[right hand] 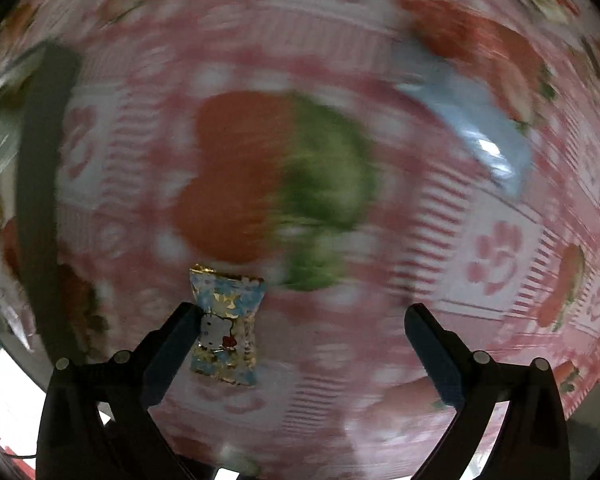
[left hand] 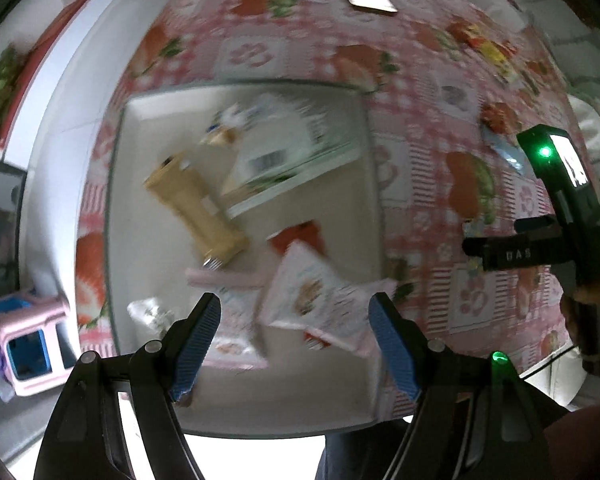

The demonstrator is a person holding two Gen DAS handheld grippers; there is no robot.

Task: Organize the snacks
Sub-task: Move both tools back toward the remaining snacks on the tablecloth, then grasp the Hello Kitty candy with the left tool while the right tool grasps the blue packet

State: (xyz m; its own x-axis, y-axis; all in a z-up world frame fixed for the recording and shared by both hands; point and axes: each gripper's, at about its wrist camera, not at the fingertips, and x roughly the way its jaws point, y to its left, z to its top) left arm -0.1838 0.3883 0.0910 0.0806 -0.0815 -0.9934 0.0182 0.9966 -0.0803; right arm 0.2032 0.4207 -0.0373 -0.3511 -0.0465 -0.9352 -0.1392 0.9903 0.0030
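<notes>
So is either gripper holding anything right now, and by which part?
Left gripper: open, nothing held. Right gripper: jaws wide apart; a small candy packet sits against one finger, unpinched.

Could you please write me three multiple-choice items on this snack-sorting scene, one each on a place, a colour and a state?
1. Where does the tan packet lie?
A. inside the white tray
B. on the tablecloth beside the phone
C. on the floor

2. What colour are the pads of the left gripper?
A. red
B. blue
C. yellow

3. How does the right gripper stand?
A. shut with nothing in it
C. pinching a box between both pads
B. open, with a small cat-print candy against one finger only

Answers:
1 A: the tan packet sits within the tray's rim among other snack bags.
2 B: both ribbed pads show blue in the left wrist view.
3 B: the fingers stand wide apart and the candy touches only the finger at picture left.
</notes>
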